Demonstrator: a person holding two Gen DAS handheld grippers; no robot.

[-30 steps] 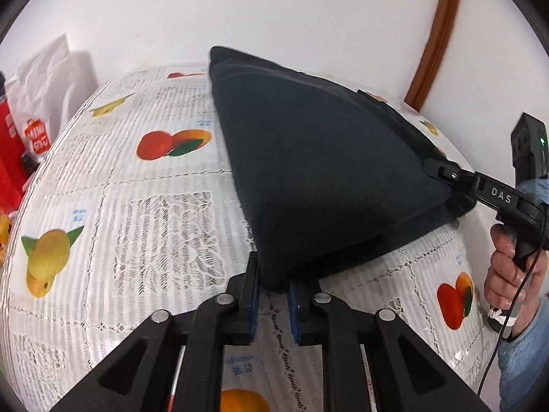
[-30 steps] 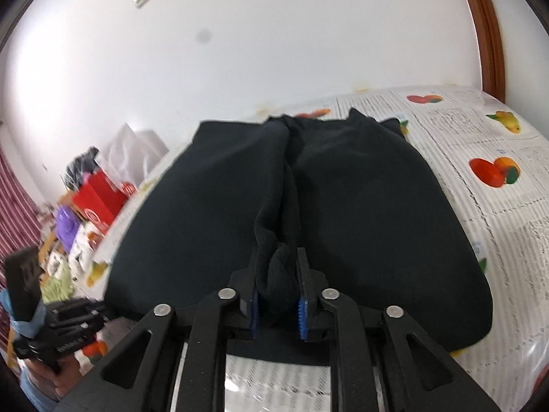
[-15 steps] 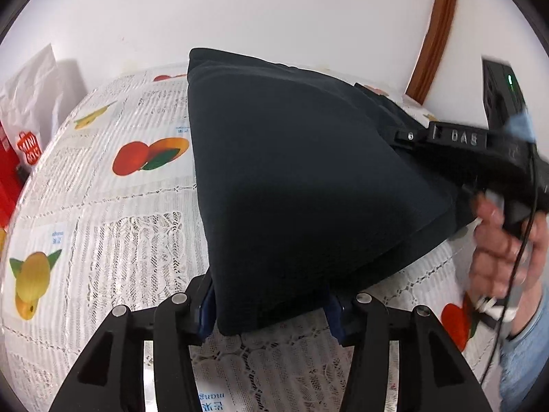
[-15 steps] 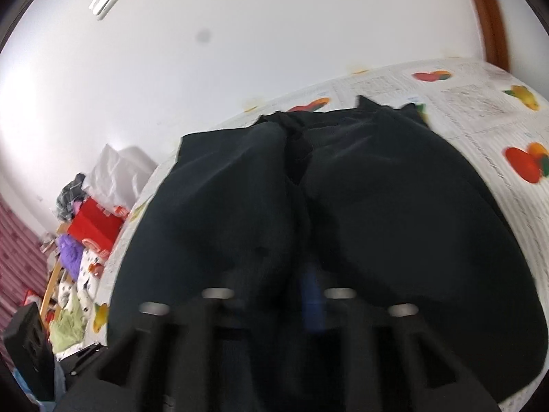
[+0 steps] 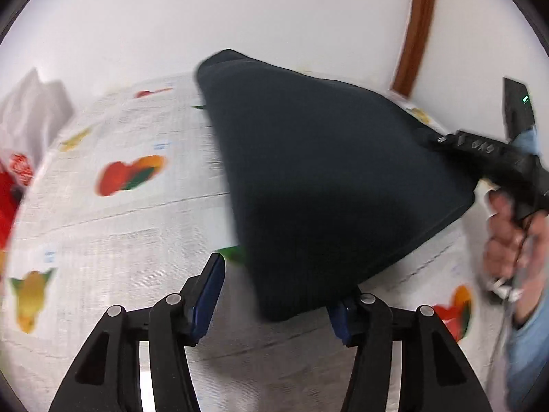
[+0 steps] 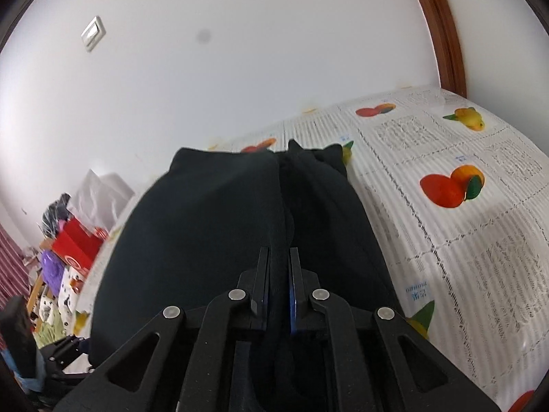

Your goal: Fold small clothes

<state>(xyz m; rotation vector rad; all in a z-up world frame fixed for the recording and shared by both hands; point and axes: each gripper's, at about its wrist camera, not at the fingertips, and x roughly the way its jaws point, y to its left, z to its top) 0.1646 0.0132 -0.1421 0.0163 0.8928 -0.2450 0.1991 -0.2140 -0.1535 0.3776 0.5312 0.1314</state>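
Dark garment (image 5: 326,178): one piece, lying on the fruit-print tablecloth (image 5: 113,240), its near corner between the blue pads of the left gripper (image 5: 274,295).

Left wrist view. Left gripper fingers: two, spread apart; the left pad stands clear of the cloth, the right pad sits at the cloth's edge and is partly covered by it. Right gripper (image 5: 446,142): one, at the garment's far right corner, its tips buried in the fabric. Person's hand (image 5: 507,233): one, on that gripper's handle, sleeve cut off by the frame. Fruit motifs on the cloth: about six, all smeared by blur. White bag (image 5: 34,103): one, far left, indistinct.

Right wrist view. Garment (image 6: 223,240): fills the middle, a ridge running down its centre. Right gripper (image 6: 276,288): fingers clenched on that ridge of fabric. Left gripper (image 6: 65,350): lower left corner, dark, mostly cut off. Wall switch (image 6: 93,33): one. Clutter at left, red box (image 6: 77,245) among it: uncountable, too small.
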